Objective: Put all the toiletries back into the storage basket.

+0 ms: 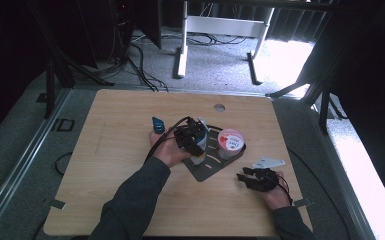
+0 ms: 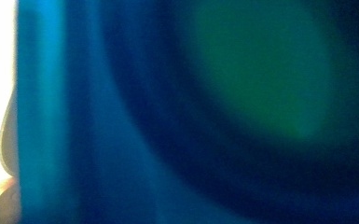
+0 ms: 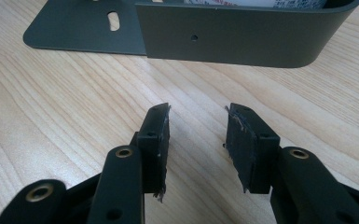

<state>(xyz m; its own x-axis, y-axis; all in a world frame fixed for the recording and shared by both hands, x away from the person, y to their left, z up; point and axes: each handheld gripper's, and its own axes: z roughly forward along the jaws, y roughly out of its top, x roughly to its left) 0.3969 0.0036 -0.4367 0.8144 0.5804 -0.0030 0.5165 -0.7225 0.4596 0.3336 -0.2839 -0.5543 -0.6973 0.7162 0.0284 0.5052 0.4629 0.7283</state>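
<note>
We see a light wooden table top (image 1: 120, 150) with a round hole (image 1: 219, 107) near its far edge. Near its middle lies a dark grey metal tray with slotted holes and a curved wall (image 1: 211, 170); in the right gripper view that curved wall (image 3: 242, 39) stands just beyond the jaws, on the wood grain.

In the tray stands a round white tub with a red label on its lid (image 1: 229, 141), against the curved wall. Just to its left, also in the tray, stands a pale upright container (image 1: 200, 147), and our left gripper (image 1: 192, 139) sits right on it, seen from above with the hand behind it. Whether its jaws clench the container or merely stand around it, we cannot tell: the left gripper view is a blue-green blur, pressed close to some surface.

Our right gripper (image 1: 247, 178) hovers low over bare wood, near the tray's right corner and apart from it. Its jaws stand released, with only table between the two black pads (image 3: 158, 140).

A small blue object (image 1: 158, 124) stands on the table behind the left hand.
</note>
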